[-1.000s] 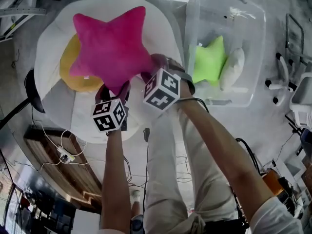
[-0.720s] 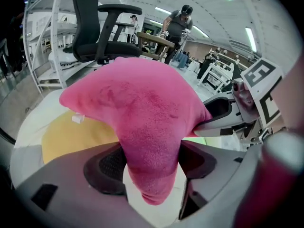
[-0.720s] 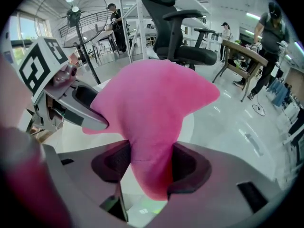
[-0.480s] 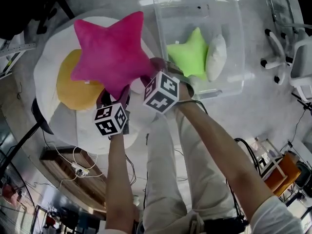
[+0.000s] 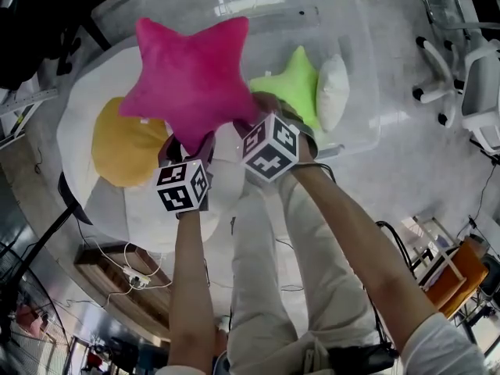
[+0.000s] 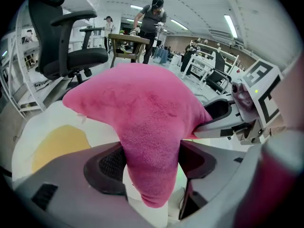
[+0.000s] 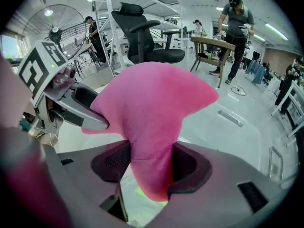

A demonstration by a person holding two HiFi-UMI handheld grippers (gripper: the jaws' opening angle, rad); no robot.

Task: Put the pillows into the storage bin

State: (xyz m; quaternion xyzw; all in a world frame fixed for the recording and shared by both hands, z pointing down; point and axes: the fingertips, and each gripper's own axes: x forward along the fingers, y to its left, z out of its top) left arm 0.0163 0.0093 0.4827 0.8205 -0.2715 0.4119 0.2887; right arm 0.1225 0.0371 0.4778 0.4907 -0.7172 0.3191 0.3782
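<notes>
**Pink star pillow up in the air, both tongs clamped on it**

Closest to the camera are the person's two bare forearms, reaching out over their light trousers. The left gripper [image 5: 187,145] has its jaws pinching one lower arm of the pink star pillow [image 5: 195,76]. In the left gripper view the plush is squeezed between both pads, with the tip hanging out below. The right gripper [image 5: 251,125] is doing the same on the neighbouring arm of the star, pads pressed in from both sides (you can see each gripper's marker cube from the other one's camera). So the pillow is held clear of everything, carried by two of its points.

Below it is a big white round cushion [image 5: 86,108] with a yellow pillow [image 5: 125,143] lying on it. Just to the right sits the clear storage bin [image 5: 367,131]. A green star pillow [image 5: 293,80] is already inside, with a white pillow [image 5: 332,91] touching it on the right. From the head view, the pink star covers part of the white cushion and the bin's left edge.

Further out there's a black office chair [image 6: 66,42], then people standing around a wooden table [image 7: 213,44] at the back.
</notes>
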